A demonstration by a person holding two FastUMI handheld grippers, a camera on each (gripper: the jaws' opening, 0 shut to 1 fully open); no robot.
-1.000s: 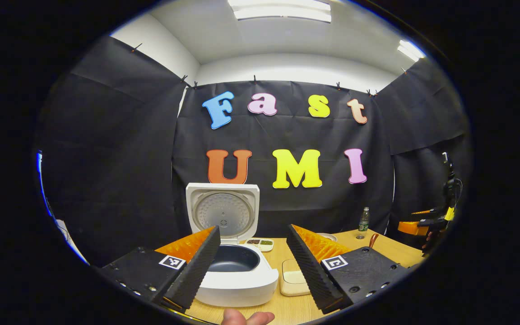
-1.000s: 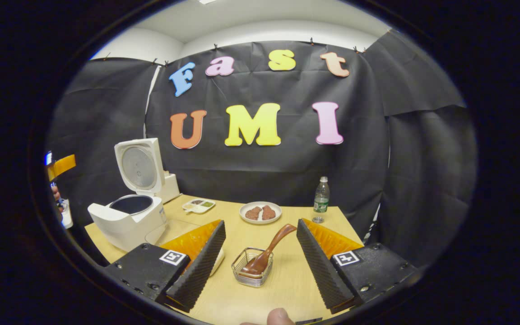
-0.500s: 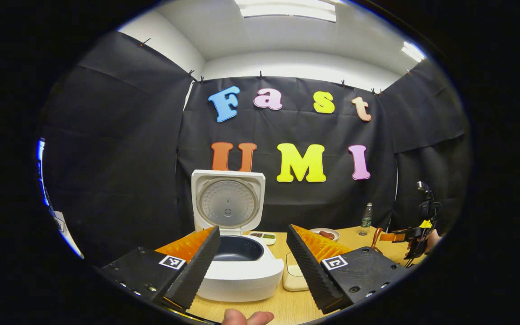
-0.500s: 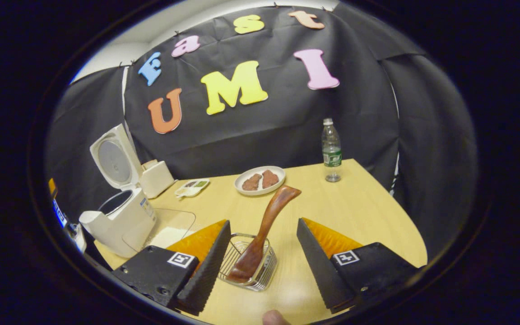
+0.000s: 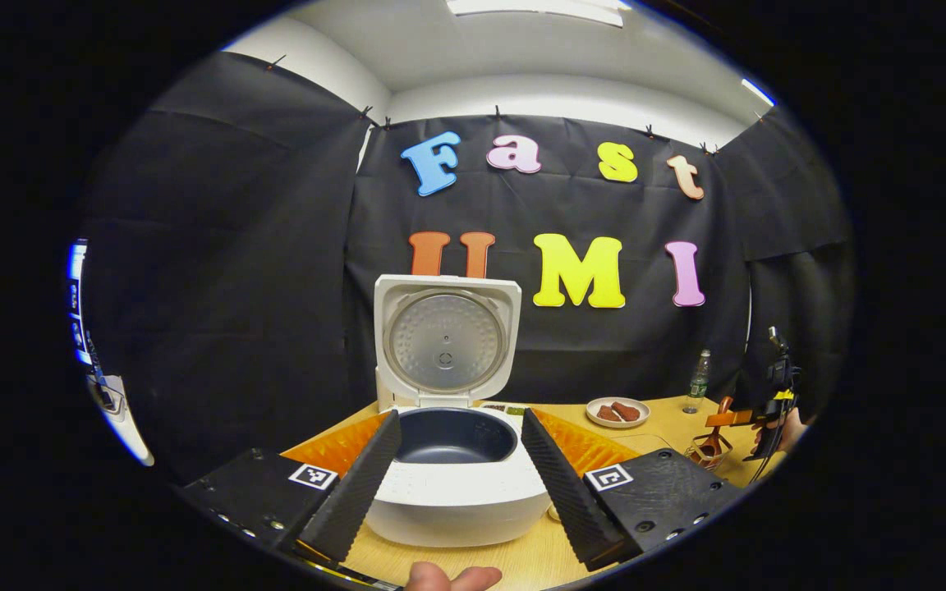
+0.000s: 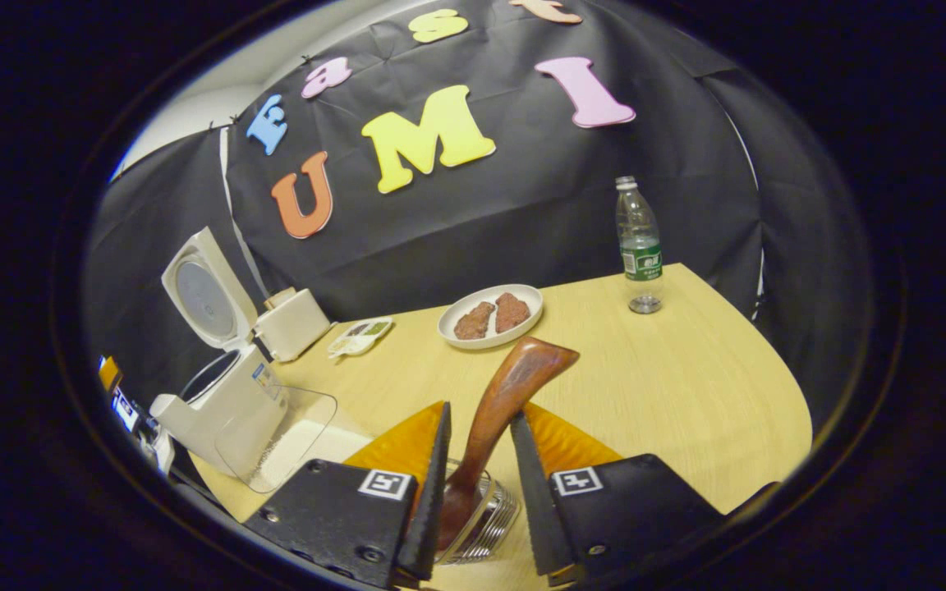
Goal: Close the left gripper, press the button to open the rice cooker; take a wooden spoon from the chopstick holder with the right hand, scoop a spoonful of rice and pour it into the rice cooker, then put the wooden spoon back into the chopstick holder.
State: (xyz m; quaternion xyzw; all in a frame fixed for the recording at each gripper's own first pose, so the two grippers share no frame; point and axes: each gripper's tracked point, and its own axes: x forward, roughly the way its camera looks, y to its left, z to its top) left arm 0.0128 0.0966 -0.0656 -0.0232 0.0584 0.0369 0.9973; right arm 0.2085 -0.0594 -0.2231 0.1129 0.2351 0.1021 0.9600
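The spoon [image 6: 499,414] bowl sits hidden between the right gripper [image 6: 477,484] fingers, inside the holder [image 6: 485,525], itself mostly covered. Whether both fingers press the handle cannot be told. The cooker [image 5: 461,484] front is partly screened by the left gripper [image 5: 461,472].

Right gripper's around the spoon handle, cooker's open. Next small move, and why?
Probably finish closing the right gripper on the wooden spoon, then lift it straight up. Its fingers flank the handle closely, but full contact on both sides is unclear, and the bowl end still sits in the wire chopstick holder. The rice cooker already stands open, so the left gripper can wait.
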